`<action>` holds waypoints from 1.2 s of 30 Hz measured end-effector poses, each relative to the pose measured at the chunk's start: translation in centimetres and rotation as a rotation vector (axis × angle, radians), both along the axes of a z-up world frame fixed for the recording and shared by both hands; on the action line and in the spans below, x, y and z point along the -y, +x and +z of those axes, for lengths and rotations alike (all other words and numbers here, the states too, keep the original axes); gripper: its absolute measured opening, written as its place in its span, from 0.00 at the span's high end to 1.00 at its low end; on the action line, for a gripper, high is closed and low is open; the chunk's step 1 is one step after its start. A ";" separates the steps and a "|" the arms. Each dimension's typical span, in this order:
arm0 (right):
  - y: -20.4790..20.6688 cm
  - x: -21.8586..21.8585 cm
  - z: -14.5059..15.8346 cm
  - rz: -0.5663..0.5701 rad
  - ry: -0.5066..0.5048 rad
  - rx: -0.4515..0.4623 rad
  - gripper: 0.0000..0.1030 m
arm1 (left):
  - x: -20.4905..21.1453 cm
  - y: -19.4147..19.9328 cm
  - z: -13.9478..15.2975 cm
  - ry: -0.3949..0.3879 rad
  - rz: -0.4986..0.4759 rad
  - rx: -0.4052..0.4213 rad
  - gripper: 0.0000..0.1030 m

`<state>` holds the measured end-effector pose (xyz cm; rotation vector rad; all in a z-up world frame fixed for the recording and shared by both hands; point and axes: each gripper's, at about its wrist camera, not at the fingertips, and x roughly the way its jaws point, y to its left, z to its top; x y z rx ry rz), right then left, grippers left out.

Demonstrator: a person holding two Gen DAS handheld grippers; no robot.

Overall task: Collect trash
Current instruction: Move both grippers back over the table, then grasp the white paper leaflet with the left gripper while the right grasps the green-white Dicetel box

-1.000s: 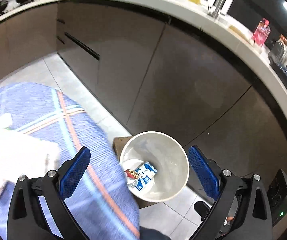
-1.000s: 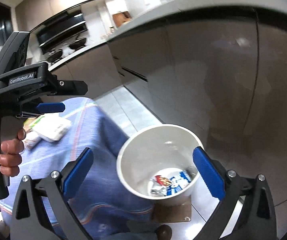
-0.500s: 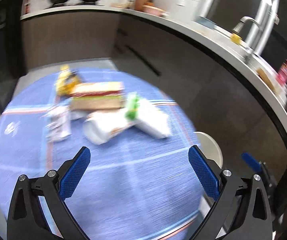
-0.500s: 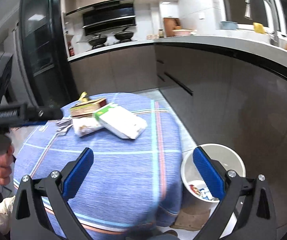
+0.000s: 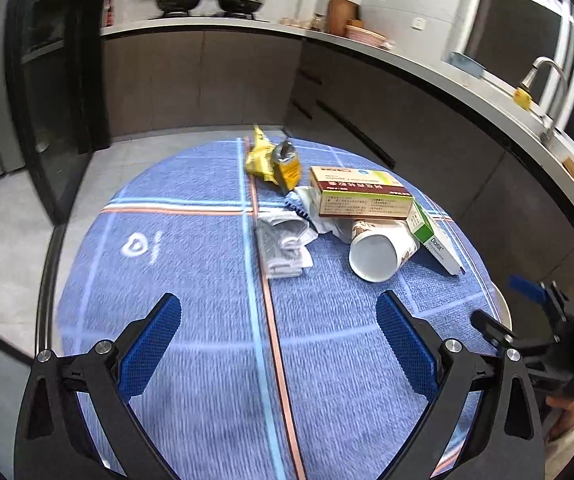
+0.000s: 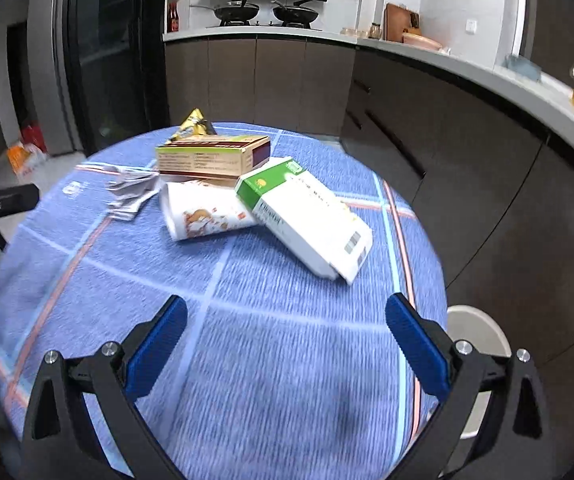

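Trash lies on a round table with a blue plaid cloth (image 5: 207,280): a yellow snack wrapper (image 5: 265,158), a brown and green box (image 5: 361,196), a tipped paper cup (image 5: 379,250), a white and green box (image 5: 435,242), crumpled wrappers (image 5: 285,240). My left gripper (image 5: 279,344) is open and empty above the near cloth. My right gripper (image 6: 287,344) is open and empty over the cloth. In the right wrist view the white and green box (image 6: 307,216) leans on the cup (image 6: 203,210). The white trash bin (image 6: 477,338) stands beside the table at right.
Dark kitchen cabinets (image 5: 427,152) with a white counter curve behind and to the right of the table. A stove with pans (image 6: 265,12) is at the back. A dark glass door (image 5: 51,80) is at left. The floor is tiled.
Both grippers swung from over the bin back over the table. The trash pile has come into view ahead of them. Both stay open and empty.
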<state>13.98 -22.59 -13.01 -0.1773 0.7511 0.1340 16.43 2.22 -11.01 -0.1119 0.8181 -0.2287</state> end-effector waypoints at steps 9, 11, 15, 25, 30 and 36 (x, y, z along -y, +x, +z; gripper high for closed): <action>5.5 -2.9 -3.1 0.016 -0.285 0.038 0.13 | 0.7 6.3 -2.6 -0.008 -0.062 -0.069 0.21; 6.5 -3.1 -3.9 0.011 -0.353 0.042 0.21 | 0.4 7.1 -3.0 -0.026 -0.050 -0.086 0.21; 7.7 -3.4 -4.8 -0.005 -0.442 0.077 0.49 | 0.6 8.4 -3.6 -0.023 -0.036 -0.095 0.21; 5.9 -2.0 -2.0 -0.032 -0.321 0.133 0.81 | 2.0 11.6 -5.9 0.038 -0.033 -0.152 0.44; 4.3 -0.5 -0.2 -0.040 -0.147 0.105 0.82 | 2.3 12.1 -6.1 0.068 -0.041 -0.155 0.69; 3.1 0.4 0.9 -0.037 0.026 0.052 0.82 | 2.0 11.4 -5.7 0.064 -0.052 -0.147 0.80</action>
